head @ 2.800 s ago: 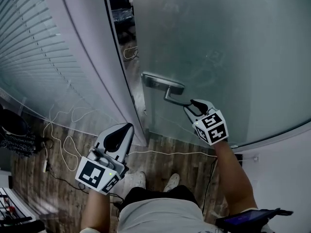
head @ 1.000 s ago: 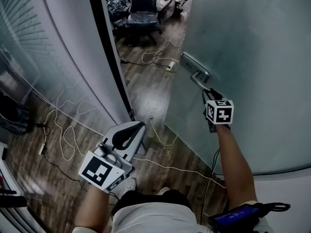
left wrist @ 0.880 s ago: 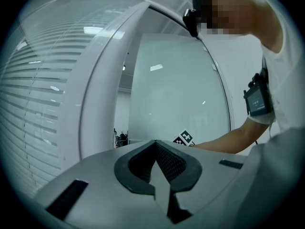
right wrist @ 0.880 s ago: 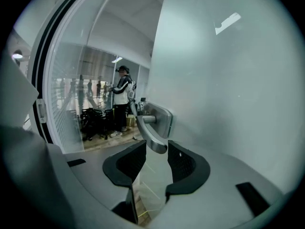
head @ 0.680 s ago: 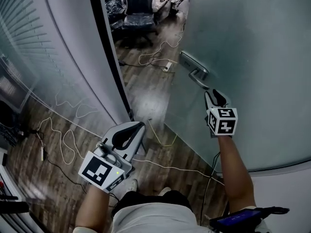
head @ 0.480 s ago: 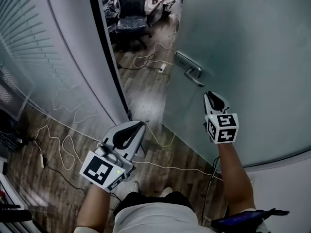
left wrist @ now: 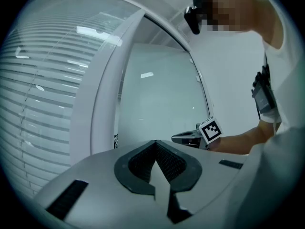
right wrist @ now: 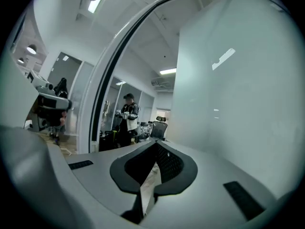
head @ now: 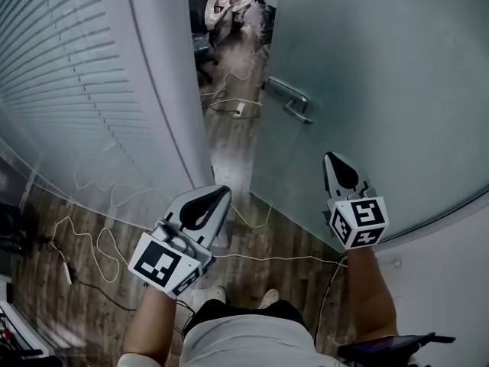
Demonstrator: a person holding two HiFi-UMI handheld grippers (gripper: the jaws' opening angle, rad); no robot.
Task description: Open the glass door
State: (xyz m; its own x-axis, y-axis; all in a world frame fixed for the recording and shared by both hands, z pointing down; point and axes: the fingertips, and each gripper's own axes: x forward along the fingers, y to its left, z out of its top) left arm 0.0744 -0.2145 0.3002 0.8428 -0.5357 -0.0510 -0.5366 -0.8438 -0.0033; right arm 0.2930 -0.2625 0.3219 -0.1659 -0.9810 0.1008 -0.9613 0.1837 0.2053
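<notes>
With the right claw (head: pixel 333 159) pressed together, empty and clear of the handle (head: pixel 289 99), the open glass door (head: pixel 374 90) could swing shut unchecked.

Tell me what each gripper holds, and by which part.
Nothing: left gripper and right gripper are both shut and empty, the right one clear of the door handle.

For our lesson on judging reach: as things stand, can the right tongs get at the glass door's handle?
Probably yes. The right tongs, shut and empty, sit beside the glass door short of its handle, with nothing between them; they would need to open and move forward.
</notes>
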